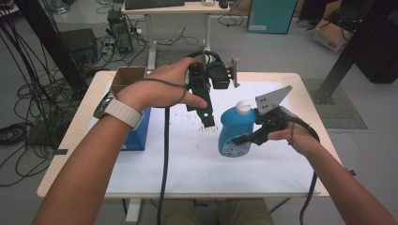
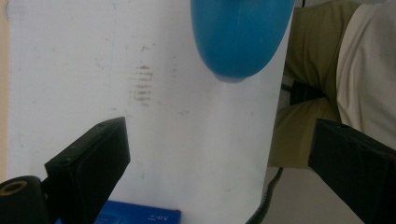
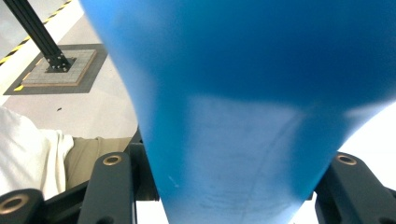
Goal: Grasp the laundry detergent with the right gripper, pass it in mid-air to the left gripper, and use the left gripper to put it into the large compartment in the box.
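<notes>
A blue bottle [image 1: 233,132] with a white cap [image 1: 243,107] leans over the white sheet [image 1: 187,164] at the table's middle right. My right gripper [image 1: 244,138] is shut on its lower body from the right. In the right gripper view the blue bottle [image 3: 243,93] sits between the two jaws of the right gripper [image 3: 229,168]. Whether its base touches the sheet I cannot tell. My left gripper [image 1: 207,120] hangs pointing down just left of the bottle, apart from it. Its view shows the left gripper [image 2: 219,140] open with nothing between the jaws, and the bottle [image 2: 240,37] beyond.
A blue box [image 1: 139,133] lies at the left of the sheet, with an open cardboard box [image 1: 127,77] behind it. Small dark marks [image 1: 206,129] dot the sheet under the left gripper. The person's lap [image 2: 317,93] is at the near table edge.
</notes>
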Tool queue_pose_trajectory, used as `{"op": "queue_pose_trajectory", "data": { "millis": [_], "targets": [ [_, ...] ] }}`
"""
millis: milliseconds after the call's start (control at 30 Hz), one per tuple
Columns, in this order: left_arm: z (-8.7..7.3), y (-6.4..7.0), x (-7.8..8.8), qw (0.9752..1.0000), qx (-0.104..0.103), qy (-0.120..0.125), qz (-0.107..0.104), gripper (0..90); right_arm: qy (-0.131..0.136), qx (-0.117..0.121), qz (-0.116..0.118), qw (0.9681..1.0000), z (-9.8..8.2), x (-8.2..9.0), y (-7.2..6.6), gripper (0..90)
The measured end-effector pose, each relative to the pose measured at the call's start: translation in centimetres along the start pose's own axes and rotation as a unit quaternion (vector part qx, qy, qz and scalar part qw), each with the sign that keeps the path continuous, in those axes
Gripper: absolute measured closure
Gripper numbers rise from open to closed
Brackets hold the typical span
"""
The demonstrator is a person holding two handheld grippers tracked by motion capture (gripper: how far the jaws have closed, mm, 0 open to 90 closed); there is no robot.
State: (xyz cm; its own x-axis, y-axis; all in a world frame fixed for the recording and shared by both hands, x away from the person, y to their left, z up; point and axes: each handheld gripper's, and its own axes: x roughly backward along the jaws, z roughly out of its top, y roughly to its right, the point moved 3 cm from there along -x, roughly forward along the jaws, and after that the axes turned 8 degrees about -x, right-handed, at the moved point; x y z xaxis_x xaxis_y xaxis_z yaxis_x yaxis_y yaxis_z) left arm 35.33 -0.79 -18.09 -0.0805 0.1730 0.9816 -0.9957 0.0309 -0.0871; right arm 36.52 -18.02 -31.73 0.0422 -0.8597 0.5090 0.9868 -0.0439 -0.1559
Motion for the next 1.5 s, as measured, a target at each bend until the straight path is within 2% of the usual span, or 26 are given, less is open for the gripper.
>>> {"op": "queue_pose_trajectory", "data": {
  "millis": [267,700,833,967,1067,1133,1167,1233,1433,1500],
  "targets": [
    [0.6,0.4,-0.2,0.9999,-0.006,0.014,0.000,5.2,-0.002,0.008,0.005,1.0000,0.5,-0.8,-0.1,43.9],
    [0.7,0.4,-0.9,0.9998,-0.003,0.016,-0.011,5.3,-0.003,0.016,0.011,0.9998,1.0,-1.6,-0.3,43.9],
    [0.8,0.4,-1.2,0.9998,-0.008,0.016,-0.013,5.3,-0.006,0.021,0.013,0.9997,1.1,-1.8,-0.4,43.8],
    [0.9,0.4,-1.2,0.9996,-0.008,0.023,-0.013,5.1,-0.007,0.017,0.013,0.9997,1.1,-2.0,-0.4,43.8],
    [1.0,0.5,-1.3,0.9995,-0.005,0.027,-0.014,5.0,-0.007,0.024,0.012,0.9996,1.2,-2.2,-0.3,43.8],
    [1.0,0.4,-1.3,0.9995,-0.005,0.028,-0.015,5.0,-0.011,0.016,0.011,0.9998,1.1,-2.2,-0.3,43.8],
    [1.0,0.4,-1.3,0.9994,-0.005,0.030,-0.016,5.0,-0.009,0.022,0.010,0.9997,1.2,-2.3,-0.2,43.8],
    [1.0,0.4,-1.4,0.9994,-0.005,0.032,-0.014,5.0,-0.012,0.016,0.012,0.9997,1.1,-2.3,-0.3,43.8],
    [1.0,0.3,-1.4,0.9994,-0.005,0.029,-0.018,5.0,-0.010,0.024,0.011,0.9996,1.1,-2.5,-0.2,43.8],
    [0.9,0.3,-1.5,0.9994,-0.005,0.030,-0.015,5.0,-0.010,0.020,0.011,0.9997,1.1,-2.5,-0.3,43.8]
  ]
}}
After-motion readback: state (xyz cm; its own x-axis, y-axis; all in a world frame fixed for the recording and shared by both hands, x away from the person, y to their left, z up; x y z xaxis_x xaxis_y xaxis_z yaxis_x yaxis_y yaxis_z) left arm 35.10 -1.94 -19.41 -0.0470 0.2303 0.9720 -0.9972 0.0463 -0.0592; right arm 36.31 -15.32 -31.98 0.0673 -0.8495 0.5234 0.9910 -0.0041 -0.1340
